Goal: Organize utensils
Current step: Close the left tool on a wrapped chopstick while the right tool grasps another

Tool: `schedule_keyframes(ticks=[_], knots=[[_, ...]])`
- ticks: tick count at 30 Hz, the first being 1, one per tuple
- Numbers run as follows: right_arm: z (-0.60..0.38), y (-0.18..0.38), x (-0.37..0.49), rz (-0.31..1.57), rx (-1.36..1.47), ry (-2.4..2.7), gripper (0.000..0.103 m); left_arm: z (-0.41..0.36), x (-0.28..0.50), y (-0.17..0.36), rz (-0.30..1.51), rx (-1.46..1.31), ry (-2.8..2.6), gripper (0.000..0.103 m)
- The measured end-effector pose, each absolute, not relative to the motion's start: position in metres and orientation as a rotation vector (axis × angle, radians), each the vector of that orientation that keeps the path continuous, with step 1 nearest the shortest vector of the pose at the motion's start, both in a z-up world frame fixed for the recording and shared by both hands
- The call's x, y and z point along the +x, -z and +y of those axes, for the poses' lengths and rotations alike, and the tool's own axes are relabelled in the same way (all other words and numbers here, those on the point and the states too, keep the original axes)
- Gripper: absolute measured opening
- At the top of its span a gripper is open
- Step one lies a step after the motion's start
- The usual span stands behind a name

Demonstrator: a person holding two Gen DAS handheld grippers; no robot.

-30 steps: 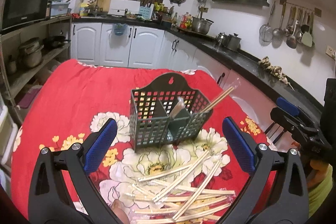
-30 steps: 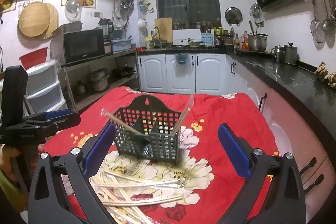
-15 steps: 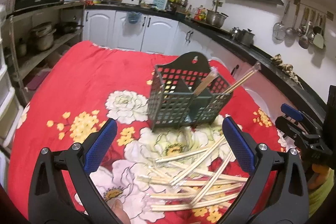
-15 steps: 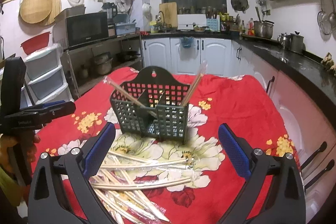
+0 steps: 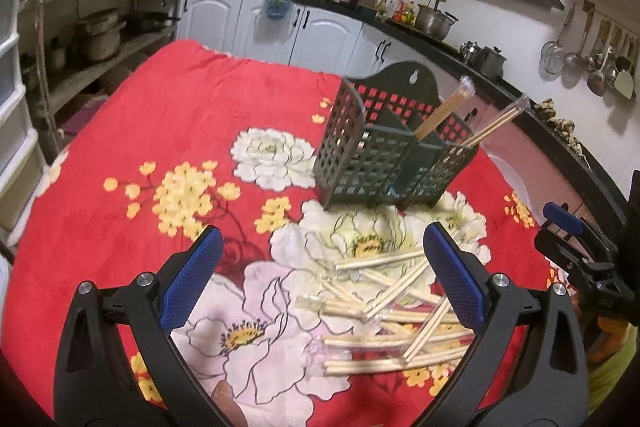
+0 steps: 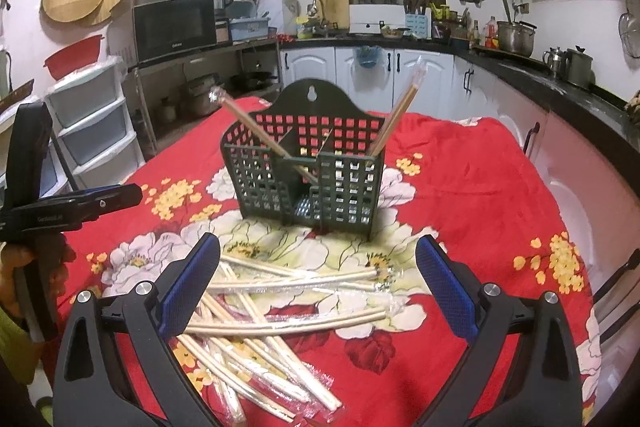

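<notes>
Kitchen cupboards and a dark counter ring a tabletop (image 5: pixel 120 155) spread with a red flowered cloth. Both tools hang above it with their blue-padded jaws spread wide and nothing between them. Ahead of the left tool (image 5: pixel 320 279), slightly to its right, stands the dark green slotted holder (image 5: pixel 384 159); two wrapped chopstick pairs (image 5: pixel 440 115) lean out of its compartments. A loose pile of wrapped chopsticks (image 5: pixel 392 311) lies on the cloth just below this tool's right pad (image 5: pixel 456 279). From the right tool (image 6: pixel 316 279), the holder (image 6: pixel 308 171) sits straight ahead and the pile (image 6: pixel 280 311) spreads beneath and between its jaws, reaching toward its left pad (image 6: pixel 188 287). The left tool also appears at this view's left edge, gripped by a hand (image 6: pixel 24 283).
</notes>
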State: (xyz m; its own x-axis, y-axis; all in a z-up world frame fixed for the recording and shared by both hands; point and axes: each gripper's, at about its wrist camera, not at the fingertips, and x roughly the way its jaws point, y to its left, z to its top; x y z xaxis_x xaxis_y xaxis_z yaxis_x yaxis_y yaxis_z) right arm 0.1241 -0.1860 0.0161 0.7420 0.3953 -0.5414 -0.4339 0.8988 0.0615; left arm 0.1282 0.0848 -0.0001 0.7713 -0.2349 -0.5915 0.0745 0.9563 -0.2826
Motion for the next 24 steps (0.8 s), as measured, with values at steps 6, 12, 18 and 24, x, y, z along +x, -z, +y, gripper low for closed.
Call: schedule_keyframes(ticks=[6, 12, 18, 24], knots=[[-0.184, 0.003, 0.123, 0.627, -0.074, -0.455, 0.095, 0.094, 0.129, 0.023, 0.739, -0.311, 0.182, 0.092], [-0.191, 0.019, 0.128, 0.677, -0.057, -0.426, 0.095, 0.094, 0.132, 0.043, 0.806, -0.365, 0.230, 0.078], [-0.208, 0.031, 0.146, 0.734, -0.003, -0.377, 0.093, 0.093, 0.137, 0.061, 0.877, -0.422, 0.260, 0.063], [-0.222, 0.051, 0.168, 0.829, 0.050, -0.347, 0.079, 0.092, 0.146, 0.073, 0.915, -0.438, 0.258, 0.056]])
